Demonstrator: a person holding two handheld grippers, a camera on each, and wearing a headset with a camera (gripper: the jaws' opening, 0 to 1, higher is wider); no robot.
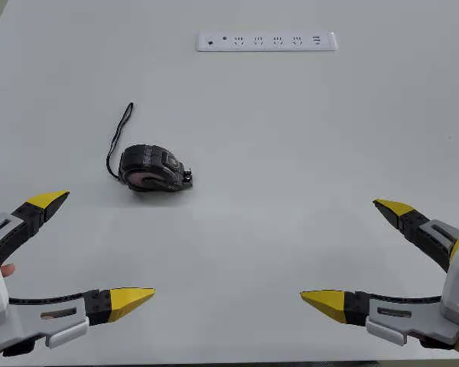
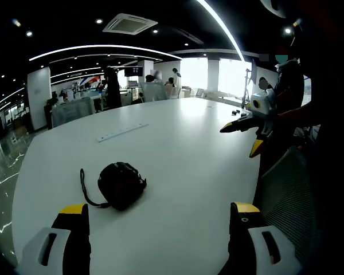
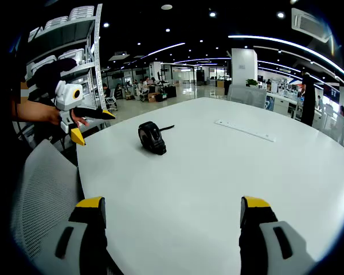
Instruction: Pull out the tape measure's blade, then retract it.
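Left gripper (image 1: 109, 243) and right gripper (image 1: 338, 248) both gape wide, empty, well apart from the tape measure (image 1: 151, 168).

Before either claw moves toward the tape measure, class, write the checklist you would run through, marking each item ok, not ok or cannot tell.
1. The left claw is open and empty: ok.
2. The right claw is open and empty: ok.
3. The tape measure lies free on the table, apart from both claws: ok.
4. The blade is wound in, with its hook at the case mouth: ok.
5. The wrist strap trails away from the hook end: ok.
6. The blade is unlocked and free to pull: cannot tell.
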